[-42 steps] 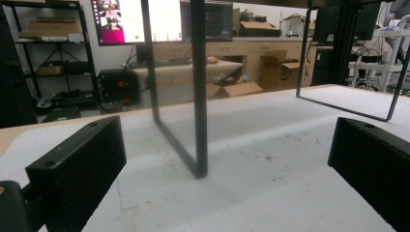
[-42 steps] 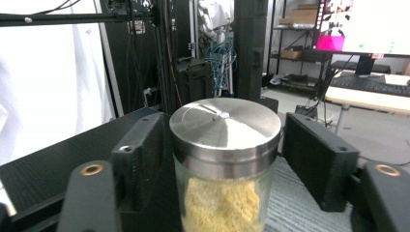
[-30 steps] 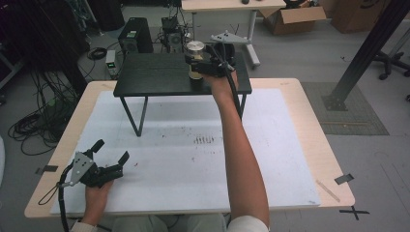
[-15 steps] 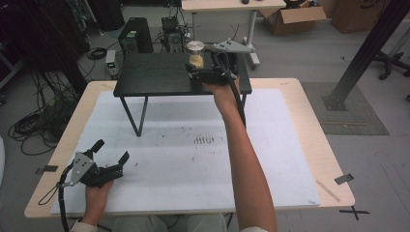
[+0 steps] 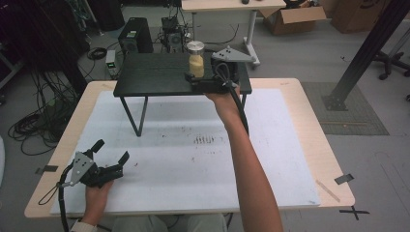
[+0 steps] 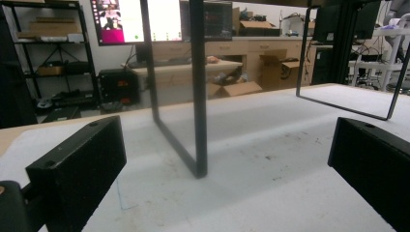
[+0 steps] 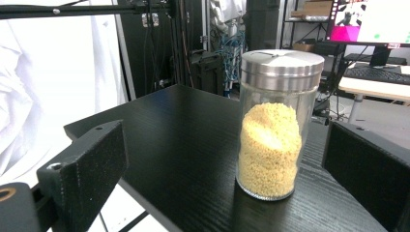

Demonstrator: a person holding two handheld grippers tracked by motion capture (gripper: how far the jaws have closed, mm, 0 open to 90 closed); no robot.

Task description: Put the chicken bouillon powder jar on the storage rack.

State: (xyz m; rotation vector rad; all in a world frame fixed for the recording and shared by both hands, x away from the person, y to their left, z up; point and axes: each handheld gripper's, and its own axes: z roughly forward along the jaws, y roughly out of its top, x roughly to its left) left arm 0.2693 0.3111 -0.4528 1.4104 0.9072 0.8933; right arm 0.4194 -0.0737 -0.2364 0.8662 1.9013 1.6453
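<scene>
A grey floor (image 5: 300, 53) runs behind the wooden table (image 5: 290, 92), which is covered by a white mat (image 5: 183, 164). At the upper left, tangled cables (image 5: 34, 125) and a computer tower (image 5: 135, 36) sit on the floor. A cardboard box (image 5: 295, 17) lies at the upper right beside a white desk (image 5: 227, 6). In the left gripper view, a lit monitor (image 6: 130, 21) glows at the top.

1. Even overhead light falls on the pale tabletop (image 5: 270, 159) in the high view; the room's far left corner stays dim.
2. Soft shadow pools beneath the black stand (image 5: 159, 75).
3. Bright monitors (image 6: 145, 19) glare, washed out.
4. Near jaws blur; the jar's steel lid (image 7: 282, 67) gleams sharply.
</scene>
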